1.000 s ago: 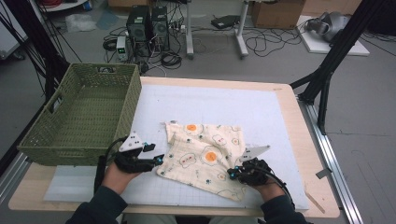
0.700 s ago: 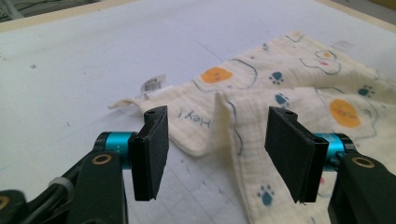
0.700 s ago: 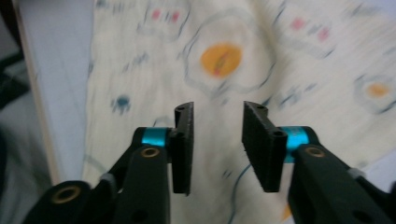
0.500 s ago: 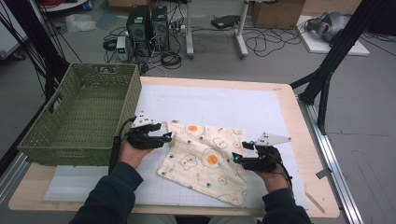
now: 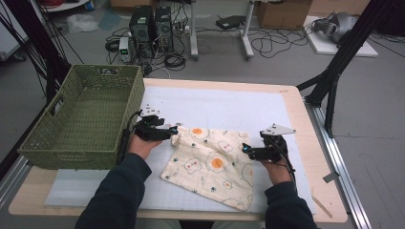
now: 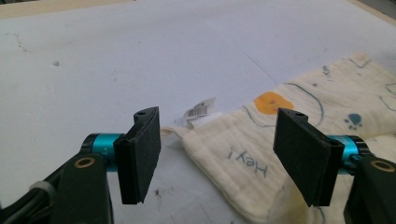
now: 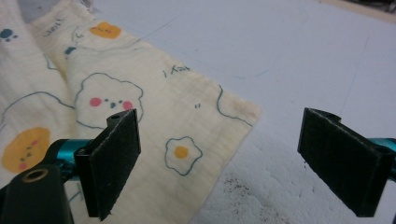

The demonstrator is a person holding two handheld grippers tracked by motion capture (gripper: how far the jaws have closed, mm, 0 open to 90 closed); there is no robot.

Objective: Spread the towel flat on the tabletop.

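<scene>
The left gripper point(image 5: 173, 130) and right gripper point(image 5: 245, 149) stood wide, holding nothing, at the far corners of the cloth point(image 5: 210, 164) mid-table, seemingly about to pinch them.

A light wooden worktop point(image 5: 313, 143) carries a white gridded mat point(image 5: 229, 107). A green woven wicker basket point(image 5: 83, 119) with handle slots stands on its left side. On the grey floor beyond lie two black computer towers point(image 5: 152, 21), tangled black cables point(image 5: 272, 45) and a brown cardboard box point(image 5: 282, 12). Black metal frame legs point(image 5: 341, 57) rise at the right
</scene>
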